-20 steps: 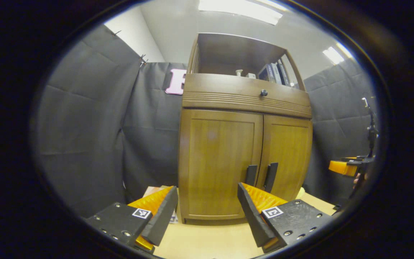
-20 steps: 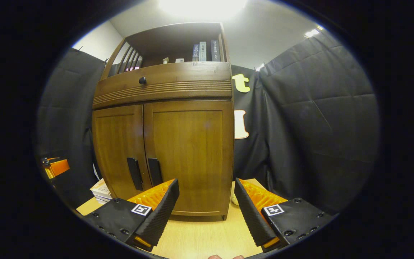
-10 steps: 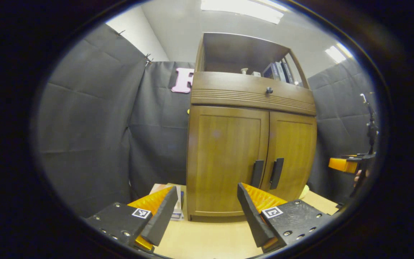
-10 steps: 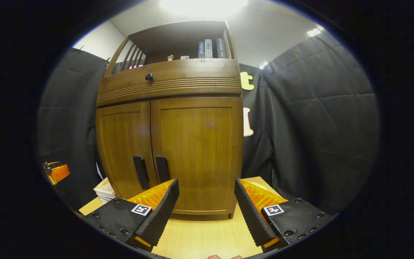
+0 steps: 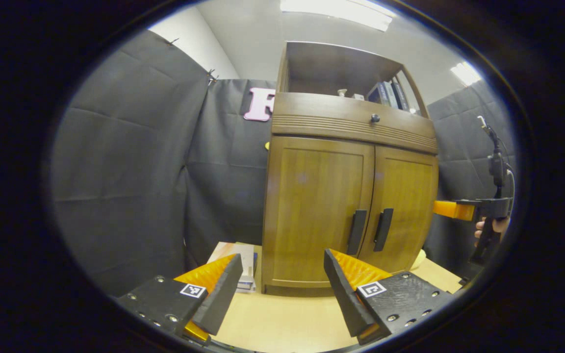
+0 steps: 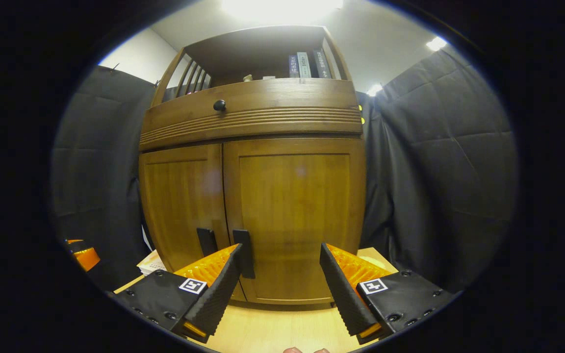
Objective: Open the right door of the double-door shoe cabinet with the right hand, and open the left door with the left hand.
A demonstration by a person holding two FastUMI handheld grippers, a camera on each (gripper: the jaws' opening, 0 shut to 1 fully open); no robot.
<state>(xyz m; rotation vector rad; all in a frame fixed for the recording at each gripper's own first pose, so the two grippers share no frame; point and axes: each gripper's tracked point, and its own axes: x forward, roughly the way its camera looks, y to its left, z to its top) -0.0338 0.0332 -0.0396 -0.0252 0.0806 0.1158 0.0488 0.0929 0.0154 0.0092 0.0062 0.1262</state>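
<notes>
The brown wooden shoe cabinet [image 5: 346, 196] [image 6: 263, 196] stands on a light wood table with both doors closed. Its left door [image 5: 314, 211] [image 6: 179, 206] and right door [image 5: 402, 206] [image 6: 297, 215] each carry a black vertical handle [image 5: 357, 232] [image 5: 383, 229] [image 6: 207, 241] [image 6: 246, 253] near the centre seam. My left gripper [image 5: 282, 284] is open and empty, short of the cabinet front. My right gripper [image 6: 282, 282] is open and empty, close to the right door, its left finger [image 6: 216, 289] just below the right handle. In the left gripper view the right gripper [image 5: 454, 210] reaches toward the right door.
A drawer with a round black knob [image 5: 374, 118] [image 6: 219, 105] sits above the doors, and an open shelf with books [image 6: 307, 64] tops the cabinet. A stack of books [image 5: 243, 264] [image 6: 152, 263] lies on the table left of the cabinet. Black cloth walls surround everything.
The right gripper has moved forward toward the right door, which looms larger, its left finger now by the right handle. The left gripper view has shifted left; both grippers stay open.
</notes>
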